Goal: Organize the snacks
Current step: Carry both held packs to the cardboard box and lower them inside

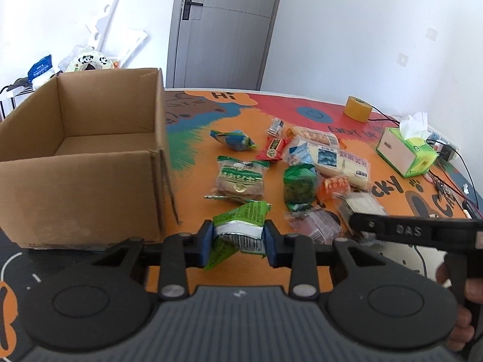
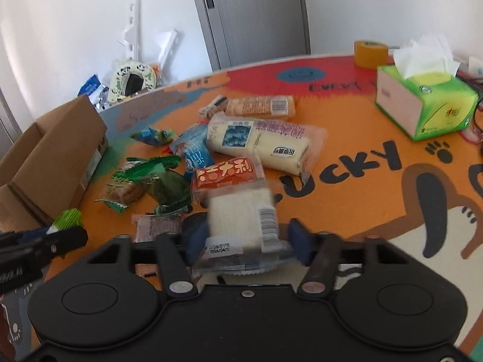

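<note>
A: Box (image 1: 81,157) sits left on counter (image 1: 193,274); left hand-held gripper (image 1: 238,241) pinches green packet (image 1: 238,220).
B: Lift it over the rim. Right hand-held gripper (image 2: 244,241), half-open, straddles white packet (image 2: 241,217); squeeze squarely first.

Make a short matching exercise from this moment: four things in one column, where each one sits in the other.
Things:
1. green snack packet
2. white wafer pack
3. cardboard box
4. tissue box

Places:
A. far right of the table
B. left side of the table, open top
C. clamped in the left gripper
D. between the right gripper fingers

Pairs: 1-C, 2-D, 3-B, 4-A
</note>
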{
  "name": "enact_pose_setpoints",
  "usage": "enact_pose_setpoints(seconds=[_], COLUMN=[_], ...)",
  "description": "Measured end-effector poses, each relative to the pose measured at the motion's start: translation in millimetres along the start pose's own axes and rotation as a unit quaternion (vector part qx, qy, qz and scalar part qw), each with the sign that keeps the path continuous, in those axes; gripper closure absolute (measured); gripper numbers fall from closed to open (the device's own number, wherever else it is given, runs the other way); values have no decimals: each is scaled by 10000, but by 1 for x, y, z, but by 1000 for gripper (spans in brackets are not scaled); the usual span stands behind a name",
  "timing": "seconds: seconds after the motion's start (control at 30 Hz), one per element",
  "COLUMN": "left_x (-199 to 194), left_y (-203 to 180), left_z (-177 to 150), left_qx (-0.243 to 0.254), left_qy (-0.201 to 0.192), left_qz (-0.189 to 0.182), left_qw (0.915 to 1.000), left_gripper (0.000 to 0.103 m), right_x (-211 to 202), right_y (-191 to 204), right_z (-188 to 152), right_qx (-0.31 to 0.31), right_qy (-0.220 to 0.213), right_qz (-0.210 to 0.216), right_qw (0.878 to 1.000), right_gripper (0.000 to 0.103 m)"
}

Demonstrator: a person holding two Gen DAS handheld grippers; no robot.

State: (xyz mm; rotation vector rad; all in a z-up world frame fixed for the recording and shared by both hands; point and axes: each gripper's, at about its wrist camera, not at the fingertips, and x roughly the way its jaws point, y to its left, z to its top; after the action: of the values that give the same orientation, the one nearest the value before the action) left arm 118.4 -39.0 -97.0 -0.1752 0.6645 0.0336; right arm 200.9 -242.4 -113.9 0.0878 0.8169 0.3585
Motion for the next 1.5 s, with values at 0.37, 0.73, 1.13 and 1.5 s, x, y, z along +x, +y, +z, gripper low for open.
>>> enact_pose_setpoints(seconds=[0.37,0.73,1.13,1.5], left_x=[-25,-58,-82,-83], left_y=[12,11,29,67], left_z=[1,14,35,55], left_qx=[-76,40,-54,-273], left_qy=[-233,-588,-941,-1117], left_qz=[9,2,154,407], left_qw=[9997,9983,9954,9925], left_gripper=[69,69,69,69], right_x=[-37,-70,-76,-57], right_y=[-6,16,49,89], right_z=[-22,-11,9,31], right_qx=[384,310,147,29], right_qy=[-193,-646,-823,-858], right_qz=[236,519,857,1236], right_qw=[9988,9961,9928,9886], right_gripper=[57,58,58,58])
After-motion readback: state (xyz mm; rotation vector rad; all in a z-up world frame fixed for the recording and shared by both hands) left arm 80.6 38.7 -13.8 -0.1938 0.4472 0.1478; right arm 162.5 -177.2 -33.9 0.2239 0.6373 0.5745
